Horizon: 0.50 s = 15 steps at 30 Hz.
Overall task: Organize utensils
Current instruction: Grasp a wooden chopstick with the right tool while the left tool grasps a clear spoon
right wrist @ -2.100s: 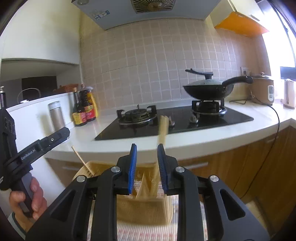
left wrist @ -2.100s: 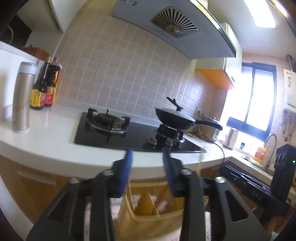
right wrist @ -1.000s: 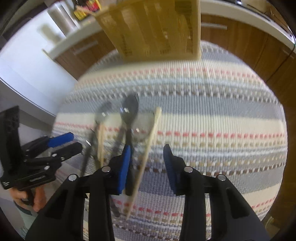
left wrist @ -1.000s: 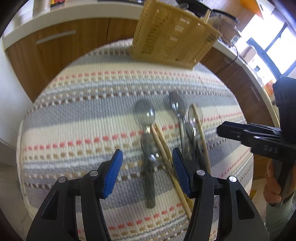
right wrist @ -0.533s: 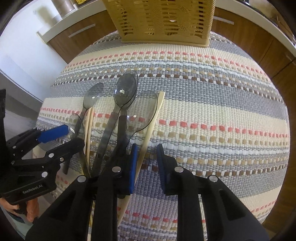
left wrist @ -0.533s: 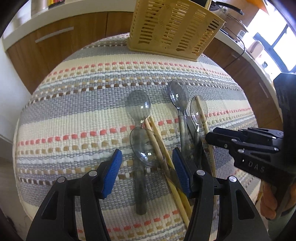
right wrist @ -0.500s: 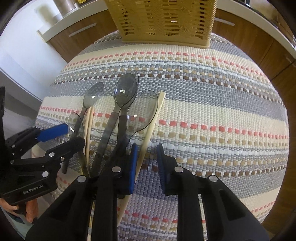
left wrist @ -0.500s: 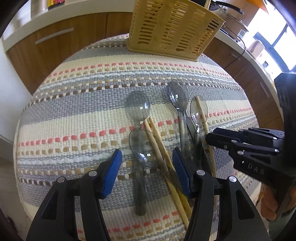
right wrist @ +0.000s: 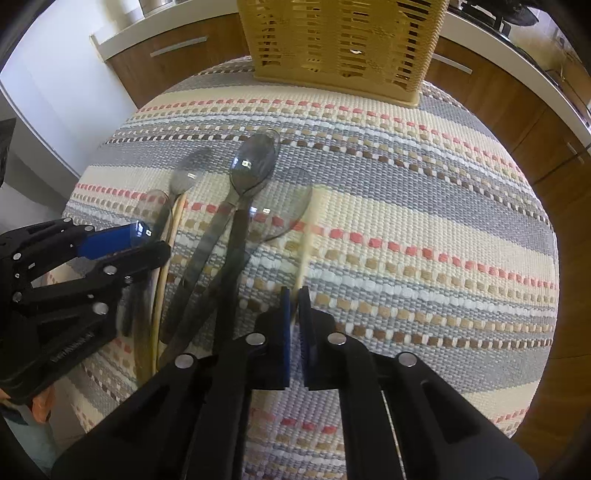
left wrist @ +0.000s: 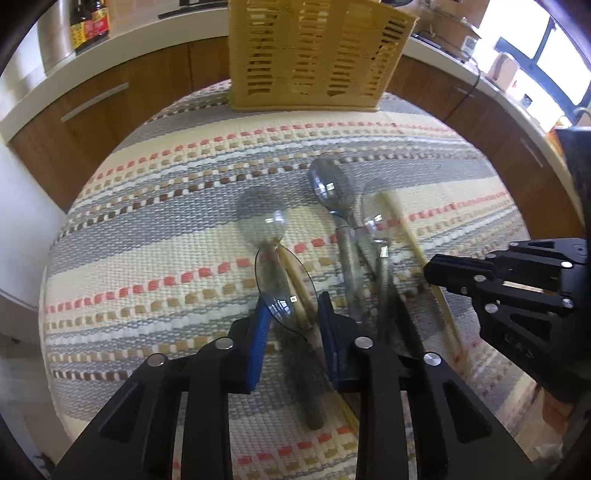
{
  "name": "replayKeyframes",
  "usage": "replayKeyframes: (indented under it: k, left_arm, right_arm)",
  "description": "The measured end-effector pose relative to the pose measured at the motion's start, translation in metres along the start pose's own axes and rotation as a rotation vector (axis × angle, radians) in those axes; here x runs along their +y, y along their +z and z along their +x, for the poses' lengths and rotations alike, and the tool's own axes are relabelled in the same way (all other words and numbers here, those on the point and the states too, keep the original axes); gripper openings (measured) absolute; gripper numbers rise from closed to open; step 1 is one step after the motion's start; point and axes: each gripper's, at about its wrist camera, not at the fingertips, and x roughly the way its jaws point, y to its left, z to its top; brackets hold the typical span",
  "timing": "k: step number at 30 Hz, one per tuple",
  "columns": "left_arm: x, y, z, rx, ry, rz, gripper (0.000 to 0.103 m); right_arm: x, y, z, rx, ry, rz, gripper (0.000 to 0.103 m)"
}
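Several clear grey plastic spoons and wooden chopsticks lie in a loose pile on the striped woven mat. My left gripper is open, its blue fingers either side of the nearest spoon and the chopsticks under it. My right gripper is shut on the rightmost chopstick, near its lower end. The left gripper also shows in the right wrist view. The yellow slotted utensil basket stands at the mat's far edge; it also shows in the right wrist view.
Wooden cabinets and a white countertop curve behind the table. Sauce bottles stand on the counter at far left. The right half of the mat is bare.
Both grippers have dropped closer to the pile. My right gripper has closed on the rightmost chopstick. My left gripper has narrowed around the nearest spoon.
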Motion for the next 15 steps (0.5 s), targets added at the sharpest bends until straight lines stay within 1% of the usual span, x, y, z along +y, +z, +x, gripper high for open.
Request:
replayKeyframes:
  k: [1,3,4,7,15]
  left_arm:
    - [0.003,0.000,-0.004,-0.005,-0.024,-0.004,0.019]
    - [0.010,0.000,-0.012,-0.010,-0.061,-0.012,0.007]
    - [0.013,0.000,-0.016,-0.011,-0.076,-0.016,0.005]
    - [0.033,-0.004,-0.028,-0.017,-0.080,-0.026,0.004]
    - [0.084,-0.008,-0.020,0.031,-0.095,-0.127,0.005]
  right_arm:
    - [-0.003,-0.001,-0.002,0.001,0.002,0.005,0.002]
    - [-0.009,-0.003,-0.002,0.003,0.002,0.016,0.002]
    - [-0.013,-0.002,-0.002,0.003,0.002,0.022,0.002]
    - [-0.026,-0.004,-0.005,0.000,0.003,0.045,0.002]
    - [-0.053,-0.004,-0.007,0.007,0.001,0.090,0.002]
